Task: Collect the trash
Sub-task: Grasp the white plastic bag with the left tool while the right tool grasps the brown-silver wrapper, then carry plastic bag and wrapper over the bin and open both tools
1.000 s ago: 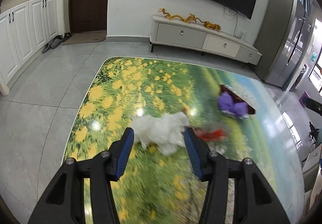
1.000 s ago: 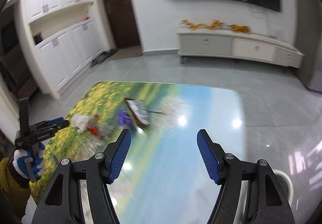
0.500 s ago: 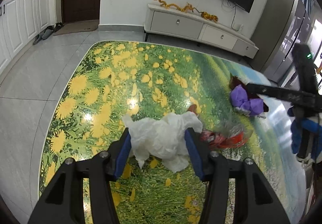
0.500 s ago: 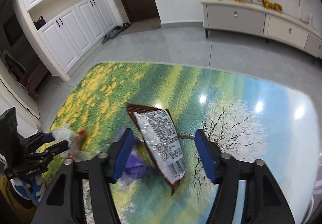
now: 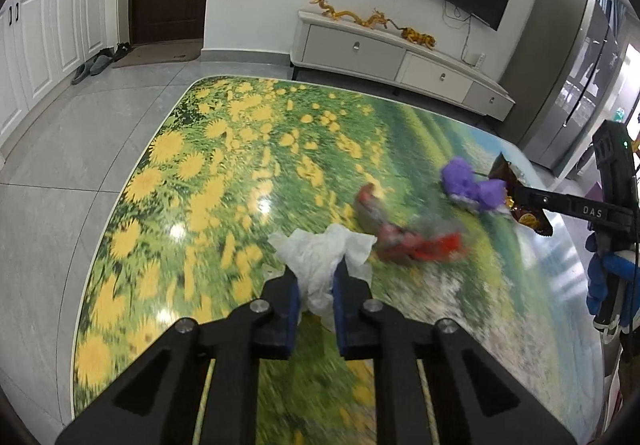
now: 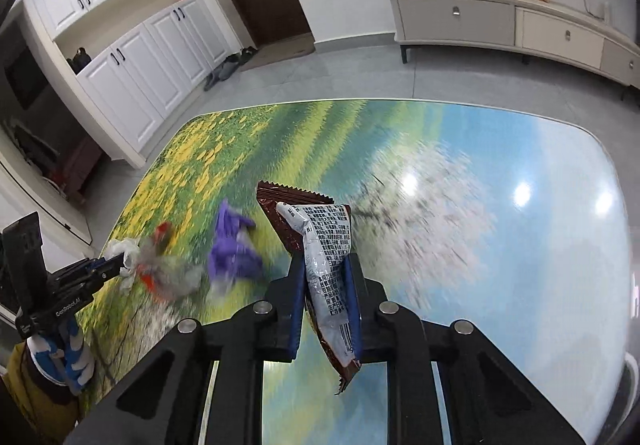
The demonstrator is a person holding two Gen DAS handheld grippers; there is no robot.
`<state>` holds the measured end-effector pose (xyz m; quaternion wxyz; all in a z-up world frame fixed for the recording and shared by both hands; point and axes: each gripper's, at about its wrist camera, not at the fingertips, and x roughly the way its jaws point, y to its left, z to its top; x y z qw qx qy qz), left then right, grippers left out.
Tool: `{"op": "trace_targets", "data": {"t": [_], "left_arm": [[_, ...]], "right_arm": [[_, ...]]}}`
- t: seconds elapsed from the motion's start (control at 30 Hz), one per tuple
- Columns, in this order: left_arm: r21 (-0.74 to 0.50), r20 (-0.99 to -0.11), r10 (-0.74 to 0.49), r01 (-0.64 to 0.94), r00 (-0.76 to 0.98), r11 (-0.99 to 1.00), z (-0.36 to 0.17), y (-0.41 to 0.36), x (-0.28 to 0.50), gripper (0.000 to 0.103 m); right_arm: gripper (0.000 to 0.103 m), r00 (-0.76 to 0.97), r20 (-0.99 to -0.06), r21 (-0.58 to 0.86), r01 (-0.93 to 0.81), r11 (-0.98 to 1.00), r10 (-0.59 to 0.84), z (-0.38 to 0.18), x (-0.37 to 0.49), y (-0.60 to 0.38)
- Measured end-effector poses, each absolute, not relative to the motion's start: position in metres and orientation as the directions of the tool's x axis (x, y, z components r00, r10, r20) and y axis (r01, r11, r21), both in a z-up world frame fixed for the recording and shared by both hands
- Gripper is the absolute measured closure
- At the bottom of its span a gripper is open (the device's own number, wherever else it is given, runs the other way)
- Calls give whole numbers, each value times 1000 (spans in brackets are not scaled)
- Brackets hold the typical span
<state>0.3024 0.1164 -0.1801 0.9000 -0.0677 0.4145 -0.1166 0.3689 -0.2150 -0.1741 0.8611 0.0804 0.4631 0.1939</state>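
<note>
A crumpled white tissue (image 5: 320, 253) lies on the landscape-printed table (image 5: 224, 181), and my left gripper (image 5: 316, 285) is closing with its pads pressing the tissue's near end. To its right lie a red-and-clear wrapper (image 5: 416, 245) and a purple crumpled scrap (image 5: 468, 185). My right gripper (image 6: 326, 269) is closing on a brown snack wrapper (image 6: 324, 237), whose printed silver back stands upright between the pads. The right wrist view also holds the purple scrap (image 6: 232, 249) just left of that wrapper and the left gripper (image 6: 116, 259) farther left.
A low white TV cabinet (image 5: 400, 57) stands against the far wall and a grey fridge (image 5: 568, 85) at the right. White cupboards (image 6: 132, 65) line the left wall, with slippers (image 5: 96, 65) on the floor. A gloved hand (image 6: 68, 345) holds the left tool.
The left jaws have closed in on the tissue. The right gripper came down to the snack wrapper, its jaws closed on it, and the wrapper now stands on edge between them.
</note>
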Motion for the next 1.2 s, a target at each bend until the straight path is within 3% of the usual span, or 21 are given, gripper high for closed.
{"op": "trace_targets", "data": {"t": [0.37,0.6,0.87,1.2], "left_arm": [[-155,-652,-280,238,705,959,-104,87,225,90],[-101,-597,-341,354,726,930,-51,23,191,90],[-97,-623,-480,548,618,831,-33,-116,185,90],[-163,-737,-563,711,374,684,-76,-336,209,88]], "right_arm": [[85,613,-692,264,-279,923,383,-116,243,-274],[85,721,-625,228,-199,953,300,-79,167,-356],[85,783,-604,267,21,963,150,-88,108,-472],[84,746,-662,378,255,890,68,-163,100,-581]]}}
